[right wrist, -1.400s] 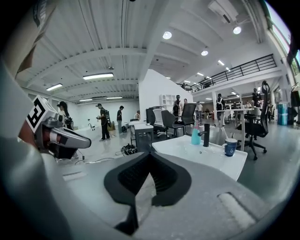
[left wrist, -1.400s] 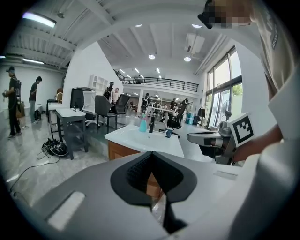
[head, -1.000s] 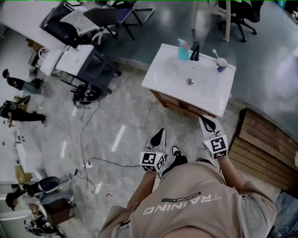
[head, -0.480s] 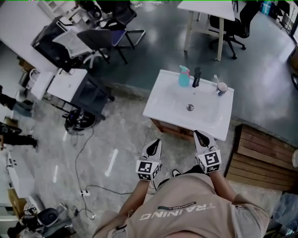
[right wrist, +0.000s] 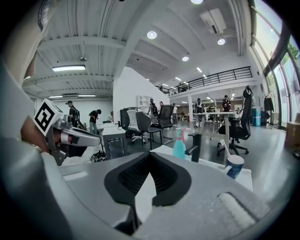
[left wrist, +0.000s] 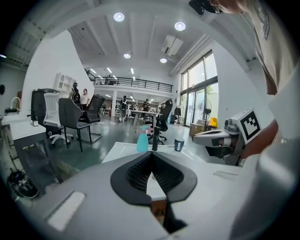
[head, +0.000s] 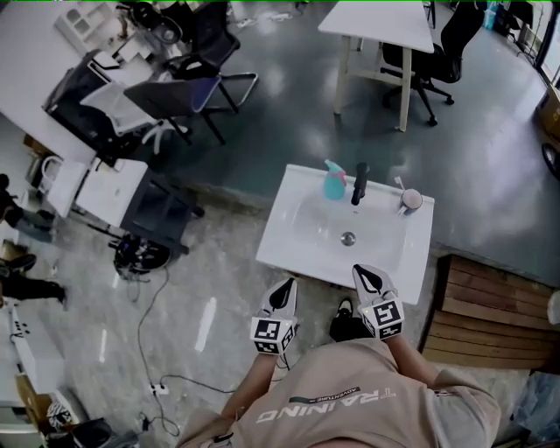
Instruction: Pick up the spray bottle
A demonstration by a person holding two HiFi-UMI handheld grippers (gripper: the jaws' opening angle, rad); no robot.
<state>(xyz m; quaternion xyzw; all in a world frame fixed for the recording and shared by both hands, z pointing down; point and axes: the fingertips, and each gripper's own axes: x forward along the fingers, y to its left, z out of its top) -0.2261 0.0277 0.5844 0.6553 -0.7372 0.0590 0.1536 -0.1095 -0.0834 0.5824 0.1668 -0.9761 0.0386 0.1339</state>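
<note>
A teal spray bottle (head: 333, 181) with a pink trigger stands upright at the back rim of a white sink basin (head: 297, 241), just left of a black faucet (head: 358, 184). My left gripper (head: 285, 290) is shut and empty, hovering by the basin's near left corner. My right gripper (head: 367, 276) is also shut and empty, over the basin's near edge. Both point toward the bottle and are well short of it. The left gripper view shows the bottle (left wrist: 142, 139) beyond the closed jaws; in the right gripper view the bottle (right wrist: 179, 146) stands beside the faucet (right wrist: 195, 147).
A cup (head: 409, 201) holding a toothbrush stands right of the faucet. A wooden pallet (head: 490, 302) lies to the right of the sink cabinet. Office chairs (head: 175, 92), a dark cart (head: 157, 206) and floor cables (head: 162, 289) are to the left, and a white table (head: 381, 22) stands behind.
The person has walked toward the sink, which now lies closer. Both shut grippers have travelled forward to the basin's near edge.
</note>
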